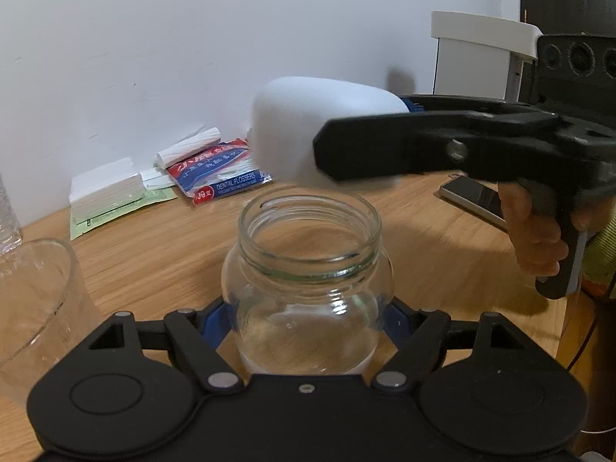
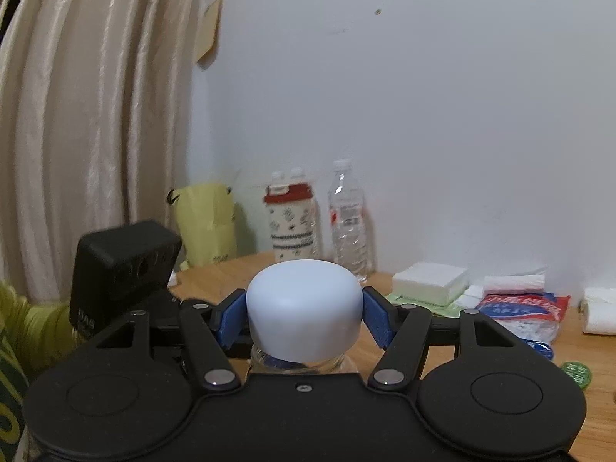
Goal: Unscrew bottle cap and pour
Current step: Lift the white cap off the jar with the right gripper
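A clear glass jar stands open-mouthed on the wooden table. My left gripper is shut on its body, blue pads against both sides. My right gripper is shut on the jar's white domed cap and holds it just above and behind the jar's mouth; the cap also shows in the left wrist view. In the right wrist view the jar's rim shows just below the cap. An empty clear glass stands to the jar's left.
Along the wall lie a stack of white napkins, a dental flosser packet and a white box. A phone lies at the right. A red-lidded bottle, a water bottle and a yellow bag stand at the back.
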Motion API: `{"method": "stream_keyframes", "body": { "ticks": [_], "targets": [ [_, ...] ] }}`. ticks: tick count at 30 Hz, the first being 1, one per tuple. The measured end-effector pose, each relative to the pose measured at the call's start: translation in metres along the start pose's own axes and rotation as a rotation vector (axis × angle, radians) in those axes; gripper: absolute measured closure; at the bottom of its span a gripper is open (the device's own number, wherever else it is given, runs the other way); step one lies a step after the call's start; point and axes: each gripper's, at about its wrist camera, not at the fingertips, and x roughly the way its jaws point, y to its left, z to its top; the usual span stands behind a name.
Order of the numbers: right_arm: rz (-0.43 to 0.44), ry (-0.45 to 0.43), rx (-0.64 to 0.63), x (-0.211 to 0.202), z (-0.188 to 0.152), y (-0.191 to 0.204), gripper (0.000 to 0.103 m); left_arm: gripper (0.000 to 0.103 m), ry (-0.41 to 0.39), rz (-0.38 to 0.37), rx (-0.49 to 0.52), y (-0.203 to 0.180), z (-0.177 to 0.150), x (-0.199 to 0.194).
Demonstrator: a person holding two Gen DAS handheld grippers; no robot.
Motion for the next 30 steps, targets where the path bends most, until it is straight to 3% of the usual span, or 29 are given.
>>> {"method": "stream_keyframes", "body": {
  "ticks": [8, 18, 30],
  "targets": [
    [-0.191, -0.047, 0.082, -0.025, -0.001, -0.004, 0.034, 0.024, 0.004, 0.021, -0.013, 0.000, 0.003, 0.006],
    [-0.409, 0.127, 0.133, -0.016, -0.018, -0.008, 0.034, 0.024, 0.013, 0.036, -0.021, -0.004, 0.006, 0.010],
    [-0.510, 0.273, 0.128, -0.001, -0.030, -0.002, 0.034, 0.024, 0.021, 0.042, -0.020, -0.004, 0.007, 0.011]
  ]
}}
